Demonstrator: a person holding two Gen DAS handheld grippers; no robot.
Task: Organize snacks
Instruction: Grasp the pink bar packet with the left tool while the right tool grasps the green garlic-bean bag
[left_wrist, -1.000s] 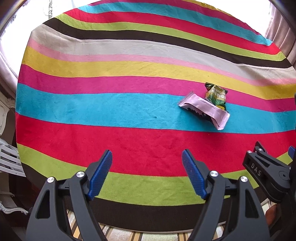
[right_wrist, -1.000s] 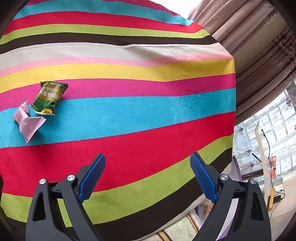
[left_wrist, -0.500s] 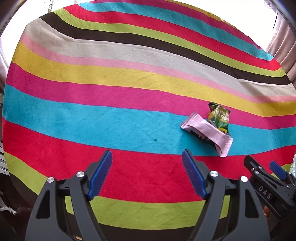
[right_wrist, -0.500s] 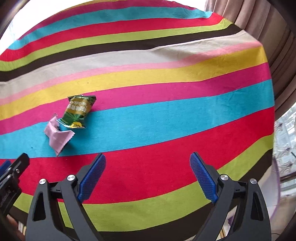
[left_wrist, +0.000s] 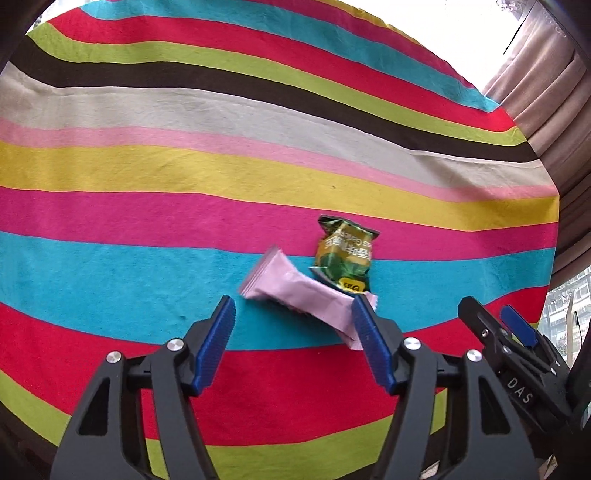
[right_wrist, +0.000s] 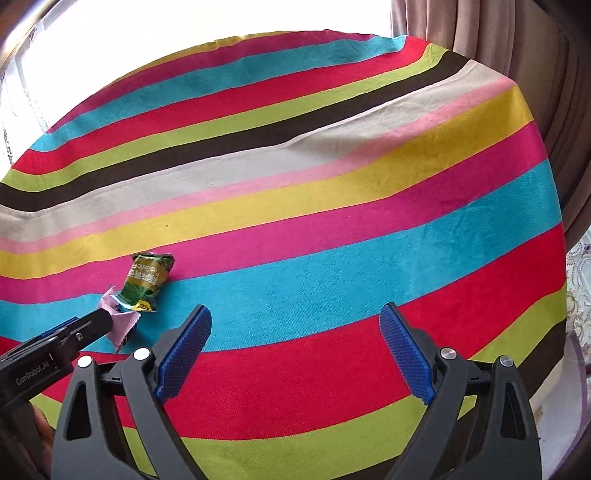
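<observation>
1. Bench (left_wrist: 147, 177) covered by a striped cloth (right_wrist: 332, 221) in red, blue, green, brown, cream, pink and yellow bands.
2. Pink snack bar (left_wrist: 299, 291) lying on the blue stripe, slanted, with its right end reaching the edge of the red stripe.
3. Green snack packet (left_wrist: 343, 254) just behind the pink bar, across the line between the magenta and blue stripes, its lower edge touching or overlapping the bar.
4. Left hand-held gripper (left_wrist: 293, 341) low over the pink bar, jaws apart and just been closing, bar partly between them, right pad (left_wrist: 373, 343) in front of the bar's right end; contact impossible to tell.
5. Right hand-held gripper (right_wrist: 295, 350) over bare red and blue stripes, jaws wide apart, nothing between them, to the right of both snacks.
6. Brown curtain (right_wrist: 535, 92) along the bench's far right side.
</observation>
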